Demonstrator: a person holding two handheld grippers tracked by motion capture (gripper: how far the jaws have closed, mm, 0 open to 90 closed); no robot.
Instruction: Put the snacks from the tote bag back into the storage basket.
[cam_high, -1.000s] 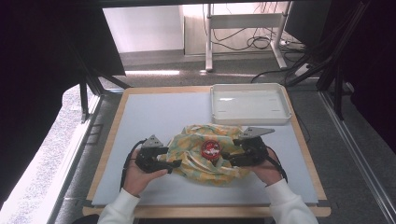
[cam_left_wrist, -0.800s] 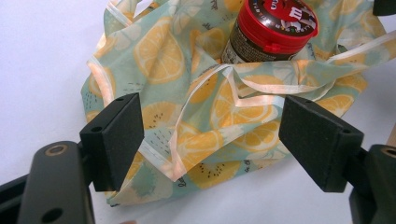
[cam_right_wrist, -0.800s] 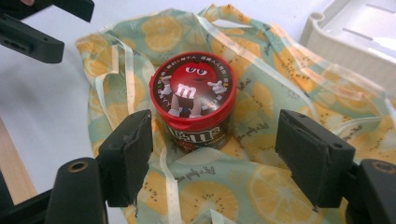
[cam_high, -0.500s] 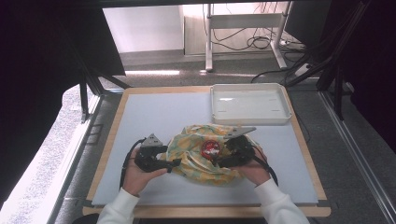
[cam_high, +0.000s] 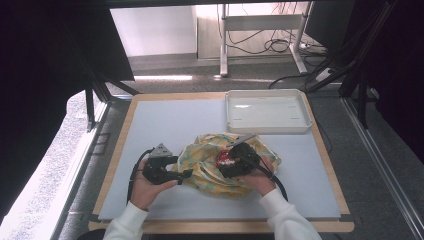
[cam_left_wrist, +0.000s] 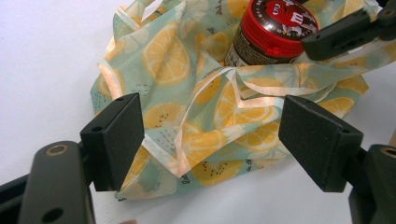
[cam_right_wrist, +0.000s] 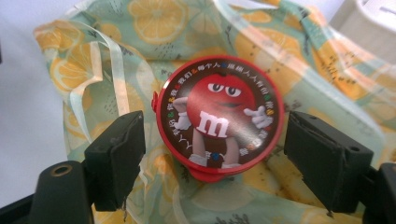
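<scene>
Pale grey worktop (cam_high: 150, 130) carries a lemon-print cloth bag (cam_high: 210, 170) near the middle. Left gripper (cam_left_wrist: 212, 140), jaws apart, straddles its hem to steady it; right gripper (cam_right_wrist: 212, 158), jaws just widened, frames the red-lidded candy jar (cam_right_wrist: 219, 116) unclamped.

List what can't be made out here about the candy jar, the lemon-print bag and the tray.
- Candy jar: its lower body, hidden by the lemon-print bag in both gripper views; too small in the high view.
- Small print around the jar's lid: blurred in the right gripper view.
- Tray: cut off by the top right corner in the right gripper view.
</scene>
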